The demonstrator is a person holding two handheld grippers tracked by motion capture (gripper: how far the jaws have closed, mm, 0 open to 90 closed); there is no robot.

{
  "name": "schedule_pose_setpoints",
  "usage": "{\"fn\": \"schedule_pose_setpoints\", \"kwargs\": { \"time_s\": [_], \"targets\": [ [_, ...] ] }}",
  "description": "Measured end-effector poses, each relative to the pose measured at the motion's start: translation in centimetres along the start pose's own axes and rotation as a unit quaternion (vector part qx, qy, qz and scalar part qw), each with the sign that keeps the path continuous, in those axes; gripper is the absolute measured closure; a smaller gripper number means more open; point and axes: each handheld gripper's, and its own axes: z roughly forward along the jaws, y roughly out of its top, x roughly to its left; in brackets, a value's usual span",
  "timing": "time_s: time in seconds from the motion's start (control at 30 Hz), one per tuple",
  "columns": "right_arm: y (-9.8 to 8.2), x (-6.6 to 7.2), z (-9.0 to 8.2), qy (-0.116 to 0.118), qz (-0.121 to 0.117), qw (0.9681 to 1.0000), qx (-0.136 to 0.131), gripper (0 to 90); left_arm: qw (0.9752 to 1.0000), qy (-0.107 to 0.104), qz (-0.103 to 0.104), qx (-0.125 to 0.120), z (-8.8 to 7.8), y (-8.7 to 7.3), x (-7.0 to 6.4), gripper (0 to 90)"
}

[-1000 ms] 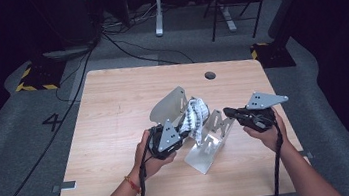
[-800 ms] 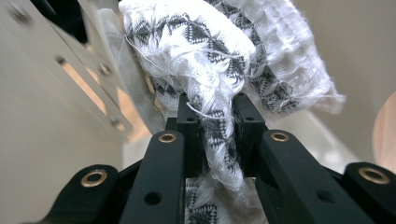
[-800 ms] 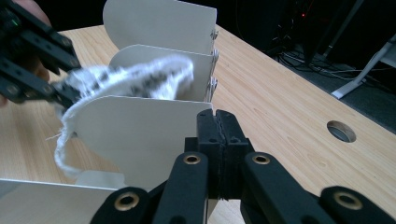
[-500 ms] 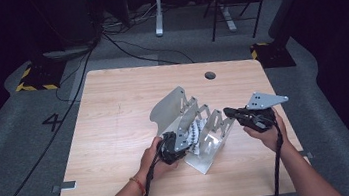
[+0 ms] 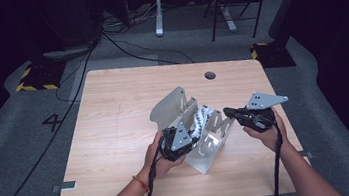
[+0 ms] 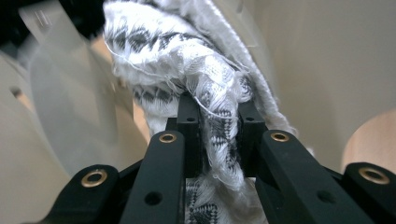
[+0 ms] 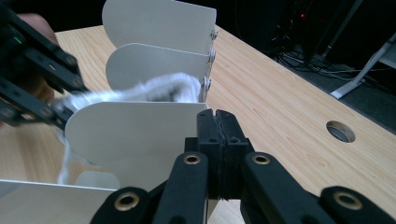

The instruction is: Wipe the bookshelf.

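Cloth partly fed into the divider rack, not yet seated

The left gripper (image 6: 212,135) is clamped on a bunched black-and-white patterned cloth (image 6: 187,70), which rises from between its pads toward twelve o'clock in the left gripper view. In the high view that cloth (image 5: 201,121) sits in a slot of the metal divider rack (image 5: 173,105) near table centre, at about two o'clock from the left gripper (image 5: 187,139). My guess: insertion is underway, release remains. The right gripper (image 7: 217,140), jaws pressed together on nothing, rests against the rack's near plate (image 7: 135,140).
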Motion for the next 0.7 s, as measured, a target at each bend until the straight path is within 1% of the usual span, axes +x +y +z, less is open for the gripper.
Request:
{"fn": "schedule_pose_setpoints", "kwargs": {
  "time_s": [0.13,0.2,0.27,0.33,0.4,0.47,0.5,0.6,0.63,0.67,0.7],
  "targets": [
    [0.0,0.0,0.0,0.0,0.0,1.0,0.0,89.9,0.9994,0.008,-0.007,-0.033,-1.2,0.9,0.2,77.3],
    [0.0,0.0,0.0,0.0,0.0,1.0,0.0,89.8,0.9989,0.018,-0.007,-0.042,-1.8,1.1,0.4,77.3],
    [0.0,0.0,0.0,0.0,0.0,1.0,0.0,89.9,0.9987,0.029,-0.004,-0.041,-2.1,1.1,0.6,77.3],
    [0.0,0.0,0.0,0.0,0.0,1.0,0.0,89.8,0.9987,0.039,-0.001,-0.034,-2.3,0.9,0.8,77.3],
    [0.0,0.0,0.0,0.0,0.0,1.0,0.0,89.8,0.9983,0.055,0.0,-0.02,-2.4,0.6,1.1,77.3],
    [0.0,0.0,0.0,0.001,-0.001,1.0,0.0,89.8,0.9984,0.056,-0.005,-0.009,-2.3,0.1,1.5,77.3],
    [0.0,0.0,0.0,0.001,-0.001,1.0,0.0,89.8,0.9984,0.056,-0.004,-0.003,-2.3,-0.1,1.5,77.3],
    [0.0,0.0,0.0,0.001,-0.001,1.0,0.0,89.8,0.9987,0.047,-0.004,0.019,-1.6,-0.9,1.5,77.5],
    [0.0,0.0,0.0,0.001,-0.001,1.0,0.0,89.8,0.9989,0.039,-0.011,0.025,-1.2,-1.2,1.5,77.5],
    [0.0,0.0,0.0,0.001,-0.001,1.0,0.0,89.8,0.9988,0.029,-0.025,0.032,-0.7,-1.8,1.6,77.6],
    [0.0,0.0,0.0,0.0,-0.002,1.0,0.0,89.8,0.9986,0.023,-0.029,0.039,-0.3,-2.1,1.6,77.6]
  ]
}}
